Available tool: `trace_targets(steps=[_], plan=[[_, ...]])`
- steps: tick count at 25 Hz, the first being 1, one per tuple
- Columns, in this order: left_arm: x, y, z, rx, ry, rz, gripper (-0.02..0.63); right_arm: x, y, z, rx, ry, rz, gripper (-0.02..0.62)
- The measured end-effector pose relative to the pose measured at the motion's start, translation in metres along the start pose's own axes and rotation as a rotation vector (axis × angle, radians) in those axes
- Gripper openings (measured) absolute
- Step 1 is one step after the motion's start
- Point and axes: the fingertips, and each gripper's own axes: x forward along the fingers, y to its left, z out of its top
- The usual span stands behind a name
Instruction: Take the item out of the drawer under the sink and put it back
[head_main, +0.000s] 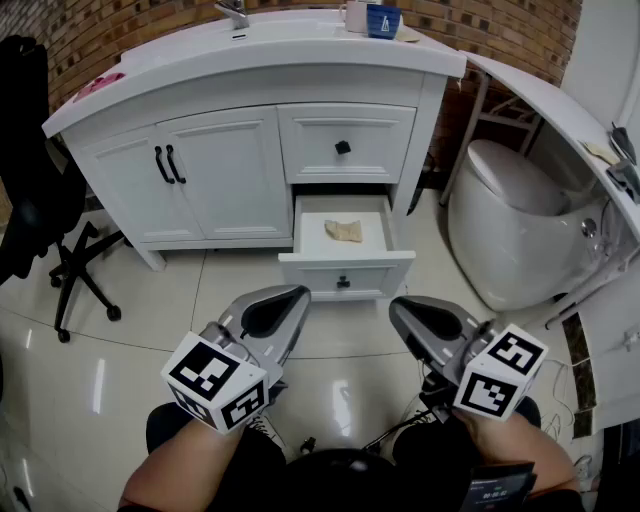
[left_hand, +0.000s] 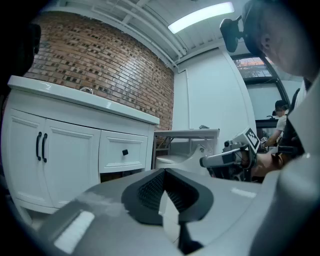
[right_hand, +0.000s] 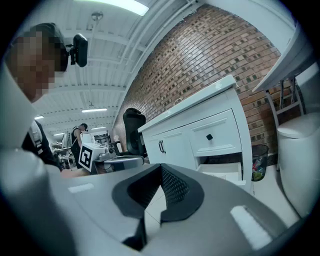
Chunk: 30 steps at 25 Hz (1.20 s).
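Observation:
The white vanity's lower drawer (head_main: 345, 272) stands pulled open under the closed upper drawer (head_main: 343, 147). A crumpled tan item (head_main: 345, 231) lies on the open drawer's floor. My left gripper (head_main: 290, 297) and right gripper (head_main: 401, 306) hover side by side over the tiled floor, short of the drawer front. Both are shut with nothing between their pads. In the left gripper view the left gripper (left_hand: 164, 173) points toward the cabinet. The right gripper (right_hand: 161, 168) faces the open drawer (right_hand: 227, 172) from the side.
A white toilet (head_main: 520, 240) stands right of the vanity, and a black office chair (head_main: 40, 200) left of it. The double cabinet doors (head_main: 170, 165) are closed. A blue cup (head_main: 383, 20) sits on the countertop. A waste bin (right_hand: 259, 162) stands beside the vanity.

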Motion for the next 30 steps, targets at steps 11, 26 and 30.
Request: trace_targets(steps=[11, 26, 30], plan=[[0.029, 0.034, -0.004, -0.004, 0.013, 0.002, 0.003, 0.027, -0.049, -0.001, -0.029, 0.029, -0.049, 0.008], [0.075, 0.078, -0.033, -0.018, 0.086, -0.008, 0.003, 0.059, -0.109, -0.006, -0.049, 0.083, -0.09, 0.008], [0.073, 0.08, -0.03, -0.029, 0.078, -0.014, 0.003, 0.064, -0.111, -0.012, -0.051, 0.105, -0.087, 0.008]])
